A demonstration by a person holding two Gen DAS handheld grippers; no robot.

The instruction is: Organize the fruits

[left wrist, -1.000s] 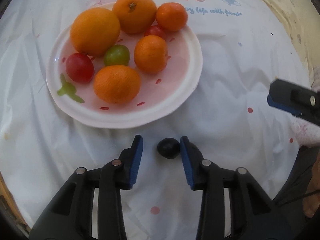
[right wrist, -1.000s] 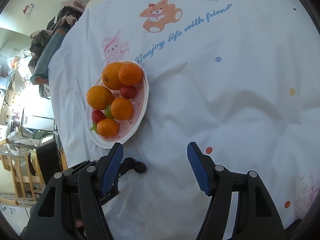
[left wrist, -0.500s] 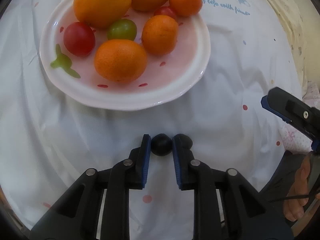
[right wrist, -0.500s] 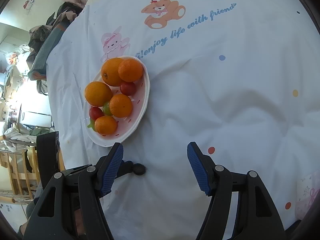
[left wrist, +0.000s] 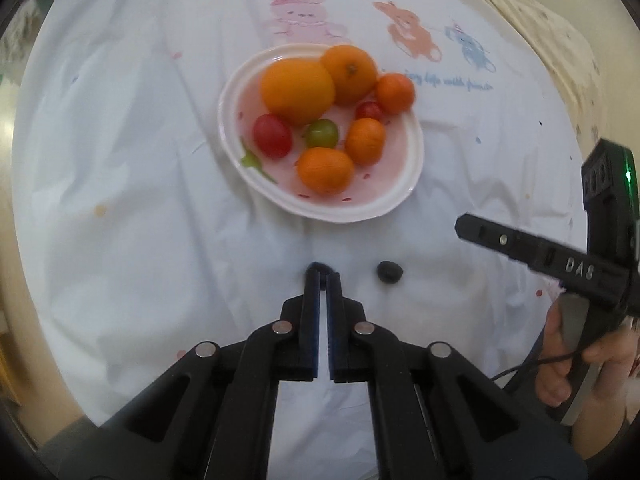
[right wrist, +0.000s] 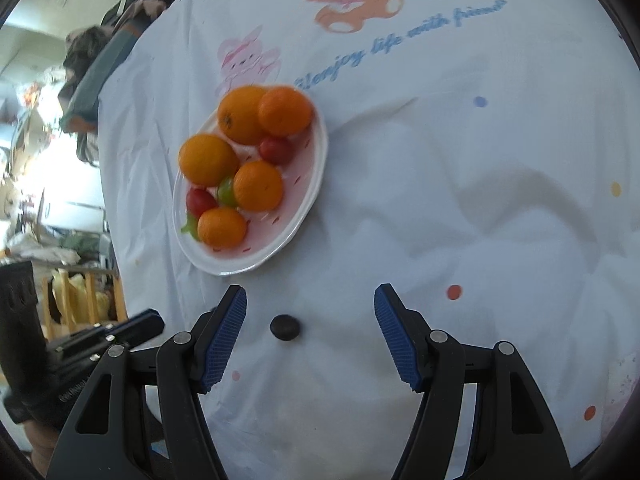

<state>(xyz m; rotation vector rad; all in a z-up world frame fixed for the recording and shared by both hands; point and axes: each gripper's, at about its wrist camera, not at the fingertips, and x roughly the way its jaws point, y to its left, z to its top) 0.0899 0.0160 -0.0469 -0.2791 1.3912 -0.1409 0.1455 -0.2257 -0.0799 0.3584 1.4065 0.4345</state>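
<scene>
Dark round fruit (right wrist: 284, 326) is lying on the white printed tablecloth (left wrist: 120, 160), off the plate (left wrist: 224, 128), near its closest rim and apart from it.

On the plate are sitting:
- five orange citrus fruits; the largest (left wrist: 298, 90) is at the far side, and a smaller one (left wrist: 325, 170) is nearest the dark fruit.
- two red tomatoes; one (left wrist: 272, 136) is beside the plate's painted green leaf.
- one green fruit (left wrist: 322, 133), sitting mid-plate between the oranges.

Right gripper (right wrist: 310, 292) is pointing down at the cloth on the near side of the plate with its jaws standing wide apart. In the right wrist view the dark fruit is showing in the gap between the blue pads (right wrist: 224, 332), closer to this pad, with neither pad touching it. The right hand (left wrist: 560, 360) is wrapping the handle.

Left gripper (left wrist: 322, 280) is also hanging on the near side of the plate, level with the dark fruit and just beside it, with its jaws clenched together. A small dark spot is showing at the tips; I cannot tell whether it is a pinched fruit or the pad edge.
</scene>
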